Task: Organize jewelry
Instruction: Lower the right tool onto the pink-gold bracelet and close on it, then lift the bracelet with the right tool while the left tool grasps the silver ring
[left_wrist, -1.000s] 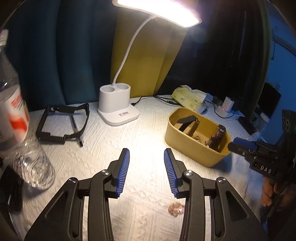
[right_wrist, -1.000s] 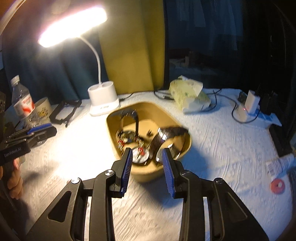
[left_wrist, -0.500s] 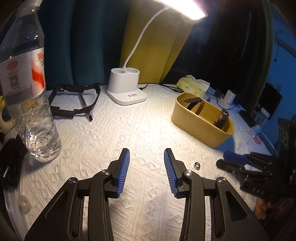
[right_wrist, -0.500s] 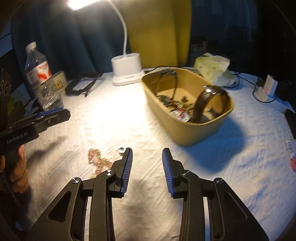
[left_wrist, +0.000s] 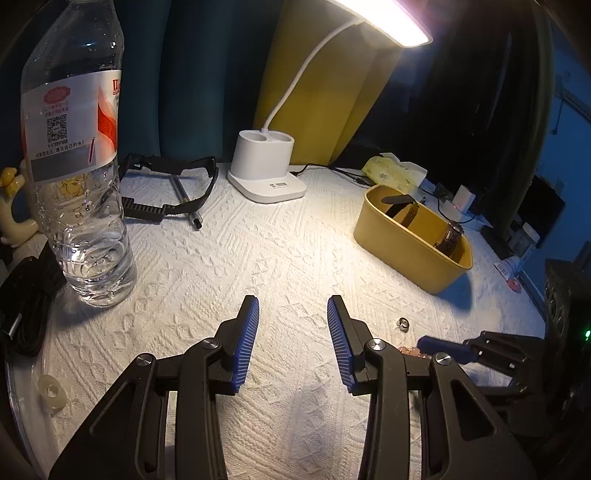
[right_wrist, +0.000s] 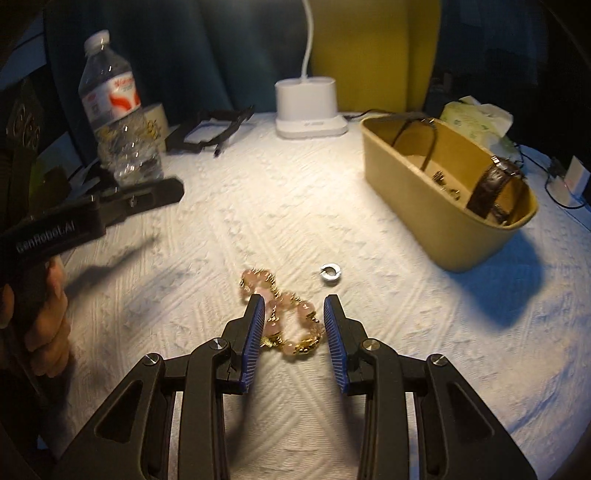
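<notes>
A pink-and-gold bead bracelet (right_wrist: 284, 314) lies in a loose heap on the white textured cloth of the desk (right_wrist: 229, 229). The right gripper (right_wrist: 293, 325) is low over it, its blue fingers (right_wrist: 255, 332) moderately apart with part of the bracelet lying between them; the picture is smeared there, so they seem not to press on the beads, though contact cannot be ruled out. Just beyond the bracelet sits a small silver ring (right_wrist: 331, 274), apart from it. Farther back on the right stands a yellow bin (right_wrist: 417, 206) holding a brown-strapped watch (right_wrist: 491, 188) and other small pieces. The left gripper (left_wrist: 293, 328) hangs over bare cloth, fingers (left_wrist: 247, 332) half apart with nothing between them. A water bottle (left_wrist: 79, 158) stands at its left, and a white lamp base (left_wrist: 266, 166) sits near the desk's back edge.
</notes>
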